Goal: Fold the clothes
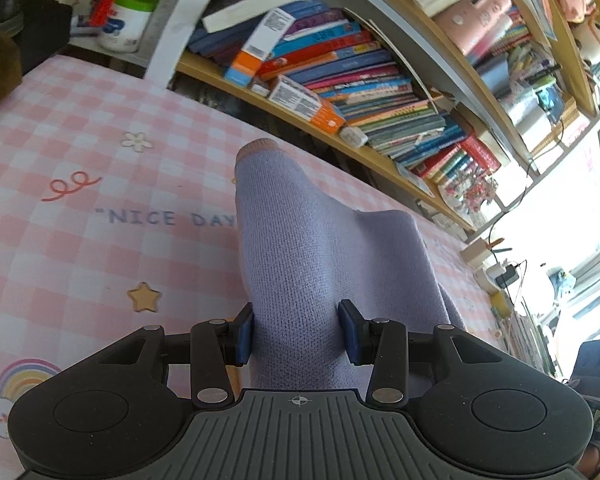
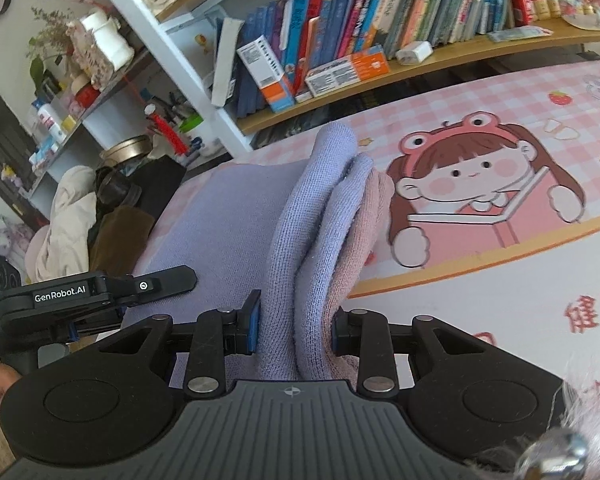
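A lilac knit sweater (image 1: pixel 312 248) with a pink-brown cuff lies on the pink checked table mat (image 1: pixel 100 184). In the left wrist view its sleeve runs away from me and my left gripper (image 1: pixel 298 330) is shut on the knit between the blue pads. In the right wrist view my right gripper (image 2: pixel 296 330) is shut on a bunched, layered edge of the same sweater (image 2: pixel 312 232), lilac folds with a pink layer on the right. The left gripper (image 2: pixel 100 292) shows at the left of that view, over the flat lilac cloth.
A low wooden bookshelf (image 1: pixel 340 76) full of books runs along the far edge of the mat. A heap of other clothes (image 2: pixel 92 224) sits at the mat's left end, with cluttered white shelves (image 2: pixel 84 64) behind. The cartoon-printed mat (image 2: pixel 492 184) extends to the right.
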`<action>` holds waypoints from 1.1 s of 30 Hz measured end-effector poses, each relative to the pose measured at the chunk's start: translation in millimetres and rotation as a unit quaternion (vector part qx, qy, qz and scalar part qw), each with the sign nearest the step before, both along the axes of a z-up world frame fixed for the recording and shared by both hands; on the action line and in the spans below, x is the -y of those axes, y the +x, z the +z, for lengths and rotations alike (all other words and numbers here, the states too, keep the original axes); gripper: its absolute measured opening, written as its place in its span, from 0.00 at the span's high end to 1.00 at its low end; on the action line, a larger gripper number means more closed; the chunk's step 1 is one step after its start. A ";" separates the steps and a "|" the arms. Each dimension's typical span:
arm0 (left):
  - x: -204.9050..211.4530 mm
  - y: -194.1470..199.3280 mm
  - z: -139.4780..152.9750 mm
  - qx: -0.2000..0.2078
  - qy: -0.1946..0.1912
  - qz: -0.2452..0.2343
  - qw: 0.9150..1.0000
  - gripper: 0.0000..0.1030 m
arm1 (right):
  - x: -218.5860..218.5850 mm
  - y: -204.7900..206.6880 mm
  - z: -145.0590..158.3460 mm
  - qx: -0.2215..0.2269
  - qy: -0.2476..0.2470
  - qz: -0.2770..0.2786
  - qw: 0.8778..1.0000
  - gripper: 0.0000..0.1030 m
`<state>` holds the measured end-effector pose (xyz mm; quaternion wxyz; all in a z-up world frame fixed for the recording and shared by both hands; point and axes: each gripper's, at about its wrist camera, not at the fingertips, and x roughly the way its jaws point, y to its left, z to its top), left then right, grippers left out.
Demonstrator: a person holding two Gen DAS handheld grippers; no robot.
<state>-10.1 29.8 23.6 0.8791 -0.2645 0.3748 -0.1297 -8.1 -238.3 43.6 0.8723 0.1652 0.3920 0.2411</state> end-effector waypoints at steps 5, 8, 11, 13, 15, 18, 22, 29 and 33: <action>-21.5 11.7 -1.8 0.008 -0.014 0.012 1.000 0.60 | -19.3 20.6 4.9 0.016 -0.009 0.012 1.000 0.73; -30.0 25.9 -1.4 0.016 -0.017 0.017 1.000 0.60 | -30.1 35.5 8.5 0.027 -0.014 0.019 0.999 0.73; -35.4 43.5 -0.9 0.026 -0.014 0.019 0.999 0.60 | -39.5 54.1 9.9 0.038 -0.020 0.025 0.999 0.73; -38.3 57.5 -0.1 0.033 -0.010 0.021 0.999 0.60 | -42.6 70.0 8.8 0.042 -0.017 0.027 0.999 0.73; -41.8 71.6 -0.3 0.039 -0.008 0.022 0.999 0.60 | -45.6 85.7 8.6 0.047 -0.016 0.028 0.998 0.73; -47.6 93.7 -1.5 0.048 -0.009 0.025 0.998 0.60 | -49.9 108.3 10.3 0.059 -0.019 0.030 0.998 0.73; -51.1 121.1 -2.0 0.059 -0.011 0.032 0.998 0.60 | -55.8 139.2 12.5 0.077 -0.024 0.032 0.996 0.73; -50.9 163.3 -9.4 0.063 0.002 0.038 0.997 0.60 | -58.9 186.1 1.5 0.086 -0.027 0.039 0.995 0.73; -51.3 178.2 -18.2 0.059 0.006 0.044 0.997 0.60 | -63.2 204.2 -7.1 0.091 -0.041 0.046 0.994 0.73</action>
